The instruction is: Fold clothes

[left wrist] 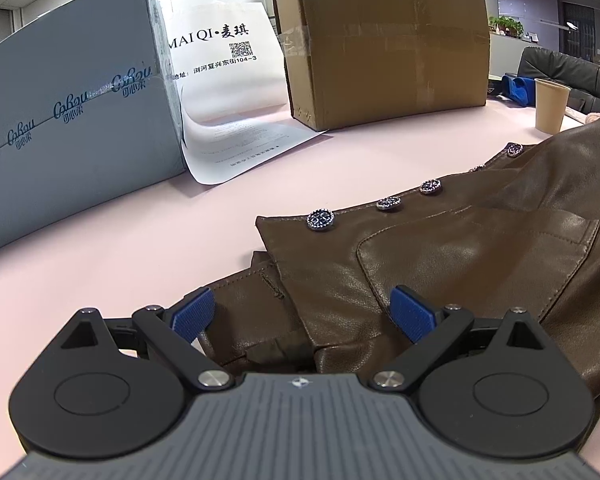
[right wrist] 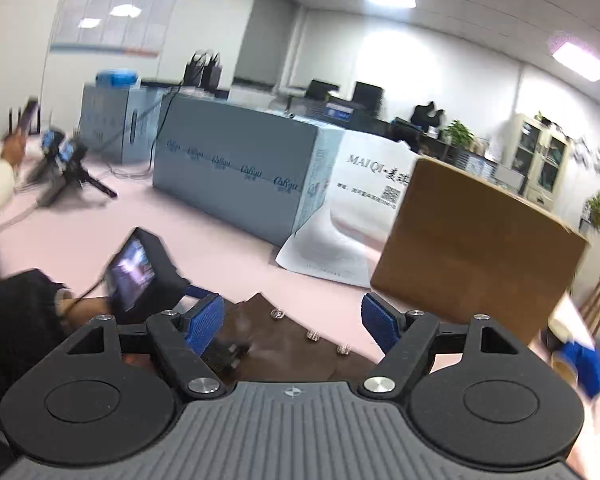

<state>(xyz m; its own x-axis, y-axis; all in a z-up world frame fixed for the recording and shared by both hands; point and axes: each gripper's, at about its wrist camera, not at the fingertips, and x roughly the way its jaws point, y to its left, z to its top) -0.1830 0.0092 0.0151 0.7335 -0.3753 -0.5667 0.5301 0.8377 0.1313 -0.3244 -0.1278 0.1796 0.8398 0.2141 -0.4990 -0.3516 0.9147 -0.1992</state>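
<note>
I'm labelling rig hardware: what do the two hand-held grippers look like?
Both match: the left hand-held gripper and right hand-held gripper have blue ribbed finger pads, black linkage arms with silver pivots, round black housings and a ridged grey body with a small compass-like mark.

- On the grey box (left wrist: pixel 72 112) we read a repeated blue script logo, roughly "CoRou", with small Chinese characters beneath that we cannot make out.
- On the white bag (left wrist: pixel 224 64) we read "MAI QI·麦琪", a QR code, and an address line ending "104-3".
- Its lower print is too small for us.
</note>
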